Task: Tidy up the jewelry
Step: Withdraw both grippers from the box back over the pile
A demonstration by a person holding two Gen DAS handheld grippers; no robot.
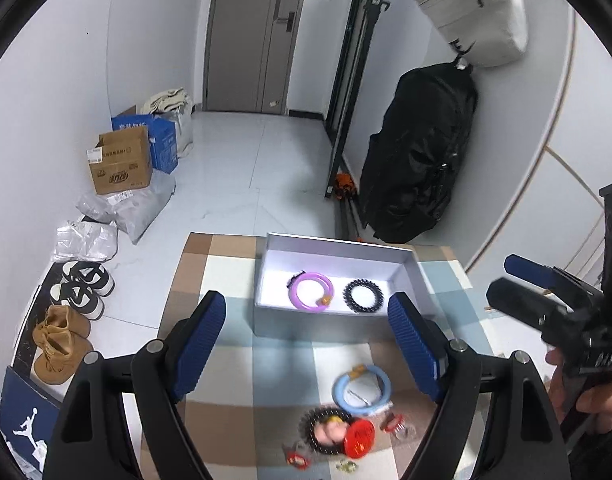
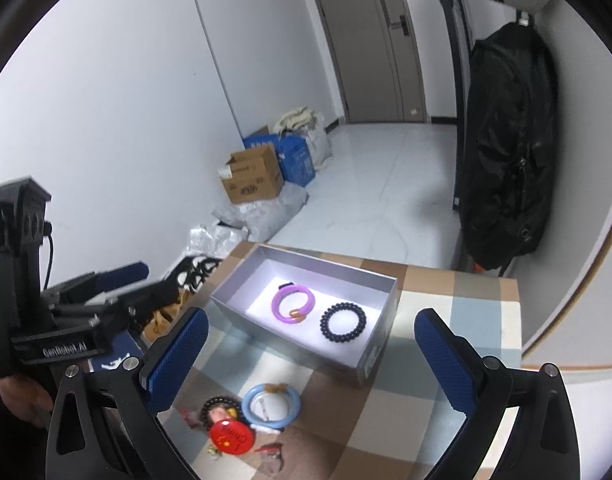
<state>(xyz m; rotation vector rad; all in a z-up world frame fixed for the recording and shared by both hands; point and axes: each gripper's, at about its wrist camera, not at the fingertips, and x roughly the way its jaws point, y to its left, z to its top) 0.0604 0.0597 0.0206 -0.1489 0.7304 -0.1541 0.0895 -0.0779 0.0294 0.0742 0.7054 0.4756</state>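
Observation:
An open grey box [image 1: 338, 326] [image 2: 380, 354] stands on the checked tablecloth. Inside lie a purple bangle [image 1: 310, 292] [image 2: 293, 305] and a black beaded bracelet [image 1: 363, 295] [image 2: 343, 323]. In front of the box lie a light blue bangle [image 1: 362, 390] [image 2: 270, 405], a dark beaded bracelet [image 1: 324, 428] [image 2: 219, 410] with a figure, a red round disc [image 1: 358, 438] [image 2: 231, 438] and small red bits. My left gripper [image 1: 306, 340] is open and empty above the cloth. My right gripper [image 2: 312, 350] is open and empty too; it also shows at the left wrist view's right edge [image 1: 518, 284].
The checked cloth [image 1: 217, 264] [image 2: 466, 312] covers a small table. Shoes [image 1: 81, 288], cardboard boxes [image 1: 119, 166] [image 2: 251, 180] and plastic bags lie on the floor at left. A black bag [image 1: 418, 152] [image 2: 506, 140] hangs by the wall at right.

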